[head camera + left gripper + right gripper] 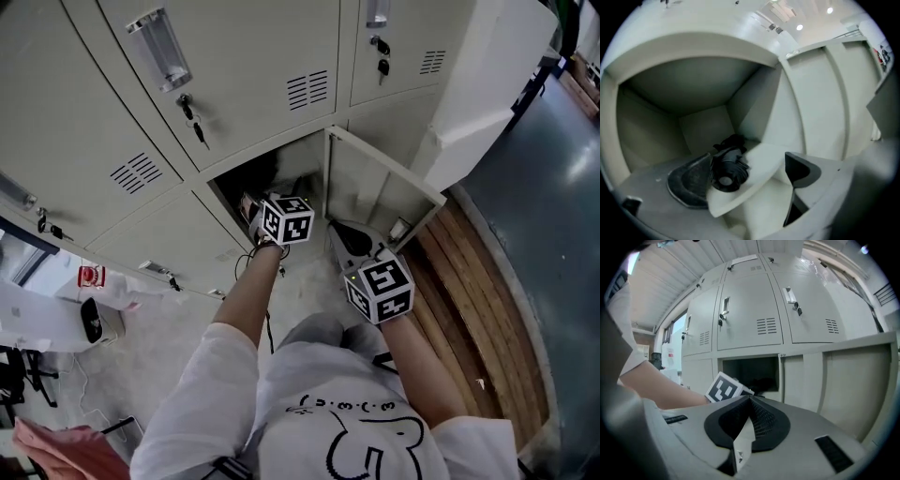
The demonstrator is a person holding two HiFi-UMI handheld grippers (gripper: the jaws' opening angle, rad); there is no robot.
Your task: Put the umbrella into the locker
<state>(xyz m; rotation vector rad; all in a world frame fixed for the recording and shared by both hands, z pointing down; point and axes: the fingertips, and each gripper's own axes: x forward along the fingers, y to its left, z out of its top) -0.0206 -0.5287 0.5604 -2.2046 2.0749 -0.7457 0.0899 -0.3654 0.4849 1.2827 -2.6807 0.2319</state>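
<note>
Lying on the locker (705, 124) floor, the folded black umbrella (729, 164) shows between the left gripper's (747, 176) wide-apart jaws, unpressed. The right gripper's (749, 404) jaws meet, empty. The umbrella looks light and soft-skinned, best gripped round its bundled middle.

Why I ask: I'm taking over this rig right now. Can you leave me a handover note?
The left gripper: jaws wide open at the mouth of the open locker, gripping nothing.
The right gripper: jaws shut, empty, outside the locker.
The umbrella: folded, lying on the locker floor between the open jaws, unclamped.
Done: the umbrella is in and released.
Remaining: probably draw back; the door stands open.
</note>
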